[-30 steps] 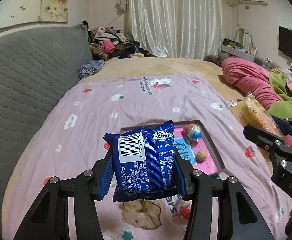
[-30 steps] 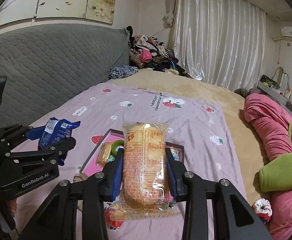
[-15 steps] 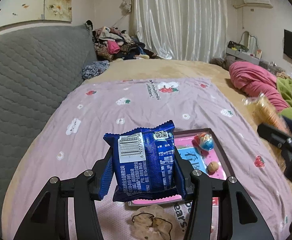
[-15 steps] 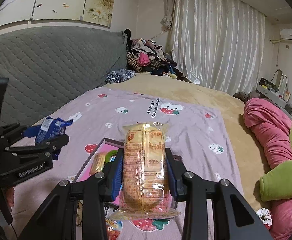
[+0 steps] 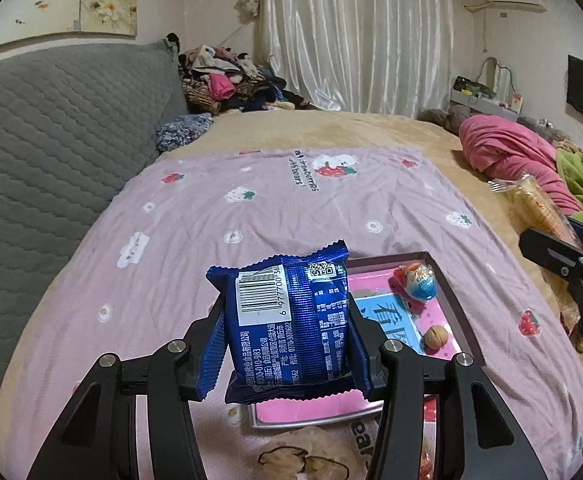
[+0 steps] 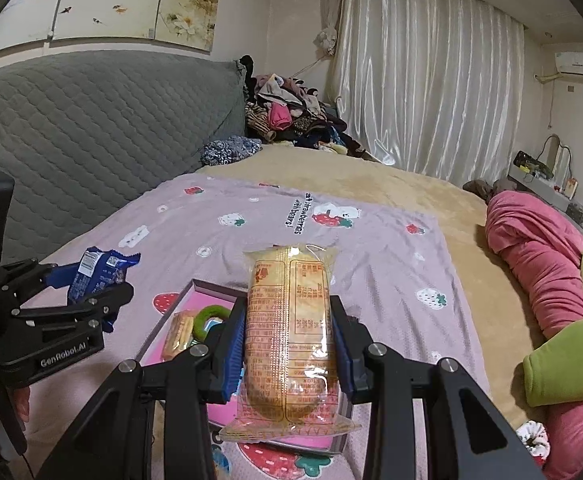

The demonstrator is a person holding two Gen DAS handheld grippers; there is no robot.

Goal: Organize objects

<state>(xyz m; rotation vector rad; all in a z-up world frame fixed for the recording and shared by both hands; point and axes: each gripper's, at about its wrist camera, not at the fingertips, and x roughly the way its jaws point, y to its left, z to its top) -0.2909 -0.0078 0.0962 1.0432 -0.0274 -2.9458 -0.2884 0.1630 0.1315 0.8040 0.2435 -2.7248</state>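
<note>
Left gripper (image 5: pixel 287 332) pinches a blue snack packet (image 5: pixel 291 320) by its side edges: held upright, barcode and QR code on the back face to camera, crimped seams top and bottom. It hangs over the near-left corner of the pink tray (image 5: pixel 457 322).

Right gripper (image 6: pixel 289 344) is clamped on a clear-wrapped yellow cake bar (image 6: pixel 287 340), long axis pointing away from the camera, printed back up, over the tray's near edge.

Both grippers tilt downward toward the lilac strawberry blanket (image 5: pixel 251 216). Tray holds a foil egg (image 5: pixel 419 282) and walnut (image 5: pixel 435 336) by its right edge.
</note>
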